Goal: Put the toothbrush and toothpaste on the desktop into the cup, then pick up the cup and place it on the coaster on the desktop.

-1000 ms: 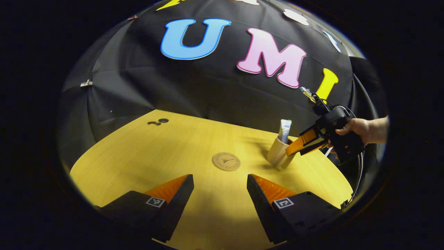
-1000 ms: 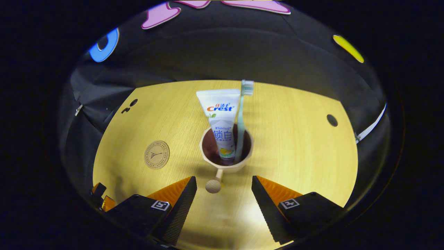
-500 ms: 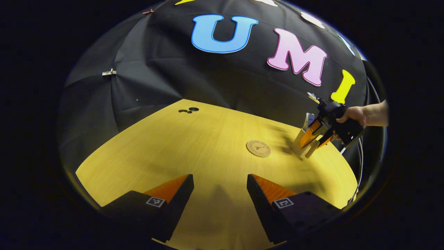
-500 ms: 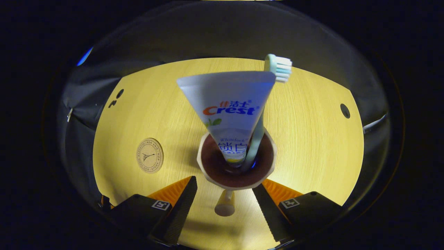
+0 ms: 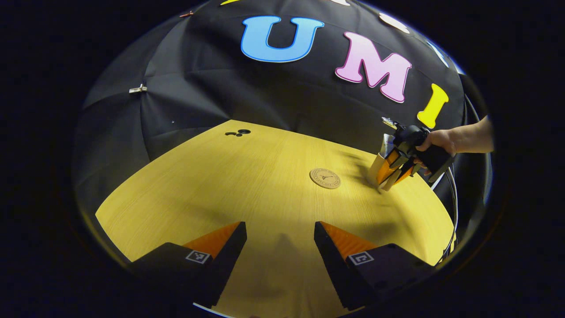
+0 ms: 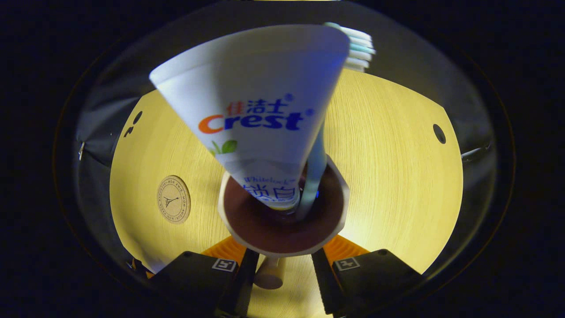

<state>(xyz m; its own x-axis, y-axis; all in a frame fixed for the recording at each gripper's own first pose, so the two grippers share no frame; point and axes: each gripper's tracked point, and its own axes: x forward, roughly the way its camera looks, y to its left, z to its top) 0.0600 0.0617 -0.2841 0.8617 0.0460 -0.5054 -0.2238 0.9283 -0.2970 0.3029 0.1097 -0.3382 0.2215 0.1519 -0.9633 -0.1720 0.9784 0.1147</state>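
The cup (image 6: 282, 221) stands upright on the desktop (image 5: 247, 185), with the toothpaste (image 6: 256, 115) and toothbrush (image 6: 315, 176) already standing in it, their long axes rising steeply out of the mouth. The right gripper (image 6: 280, 269) has its two fingers set either side of the cup's handle (image 6: 268, 277); the jaws are drawn narrow about it, but whether both pads actually press on it I cannot tell. In the left gripper view the same gripper (image 5: 394, 167) sits against the cup (image 5: 376, 167), held by a hand (image 5: 435, 140).

The coaster (image 5: 325, 178) lies flat, just to the cup's side and a little apart from it, on the side nearer the left gripper (image 5: 280, 247). That gripper hangs well away from the cup, jaws released and holding nothing.

Judgement: loading is done; lift and carry remain. The right hand is plainly nearer. Nothing stands between cup and coaster. The tall contents could tip the cup in a sideways move.
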